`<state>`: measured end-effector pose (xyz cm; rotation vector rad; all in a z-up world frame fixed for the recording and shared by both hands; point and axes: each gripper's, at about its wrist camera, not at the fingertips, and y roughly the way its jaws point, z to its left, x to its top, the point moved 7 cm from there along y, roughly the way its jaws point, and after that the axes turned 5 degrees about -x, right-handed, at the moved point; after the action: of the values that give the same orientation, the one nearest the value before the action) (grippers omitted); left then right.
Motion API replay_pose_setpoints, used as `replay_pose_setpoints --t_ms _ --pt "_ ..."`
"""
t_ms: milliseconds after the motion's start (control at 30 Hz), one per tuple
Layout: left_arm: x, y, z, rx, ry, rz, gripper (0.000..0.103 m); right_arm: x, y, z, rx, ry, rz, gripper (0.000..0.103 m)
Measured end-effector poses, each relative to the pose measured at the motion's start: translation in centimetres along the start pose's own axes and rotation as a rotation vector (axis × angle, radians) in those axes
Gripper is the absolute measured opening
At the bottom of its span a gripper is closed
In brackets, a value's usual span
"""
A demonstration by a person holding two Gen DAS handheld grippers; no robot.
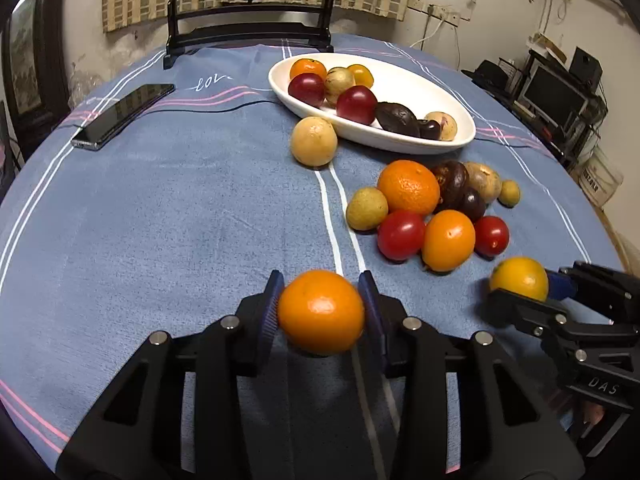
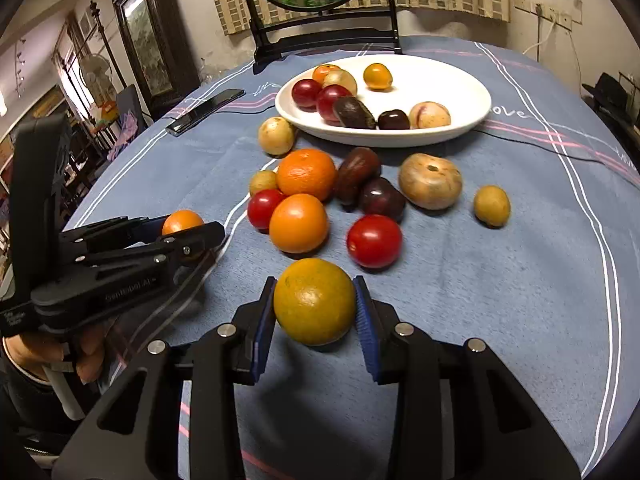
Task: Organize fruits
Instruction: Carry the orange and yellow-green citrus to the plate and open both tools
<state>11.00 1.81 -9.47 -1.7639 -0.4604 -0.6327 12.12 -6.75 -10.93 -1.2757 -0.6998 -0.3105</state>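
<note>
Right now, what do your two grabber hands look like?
Both are black plastic with silver bolts and ridged blue pads. The left gripper has small white lettering on its side, seen from the right camera. The right gripper shows white "DAS" letters, seen from the left camera.

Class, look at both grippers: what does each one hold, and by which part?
The left gripper grips an orange across its two sides. The right gripper grips a yellow-orange fruit the same way.
</note>
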Motion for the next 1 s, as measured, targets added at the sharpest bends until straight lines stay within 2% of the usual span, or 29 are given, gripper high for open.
replay_pose_setpoints --t_ms 300,433,733,900,1000 --pt "0.0 -0.3 -0.7 0.025 0.029 0.024 0.039 -0.1 -0.9 -0.8 0.036 0.02 -0.025 0.038" --pt "1.4 -1.1 -1.4 0.02 0.055 -0.004 0.039 0.4 -1.5 -1.8 0.028 0.028 -0.047 0.038" --pt "8.3 -2.9 -3.6 0.012 0.112 -0.121 0.04 5.5 -4.6 -3.9 -0.026 0.018 -0.172 0.038" --pt "12.3 -1.6 -4.8 0.003 0.117 -0.153 0.04 9.3 -4.4 -4.2 -0.047 0.014 -0.217 0.038" --pt "14.3 -0.5 -4.7 0.009 0.1 -0.166 0.04 11.3 -3.2 -4.3 -0.058 0.014 -0.211 0.038"
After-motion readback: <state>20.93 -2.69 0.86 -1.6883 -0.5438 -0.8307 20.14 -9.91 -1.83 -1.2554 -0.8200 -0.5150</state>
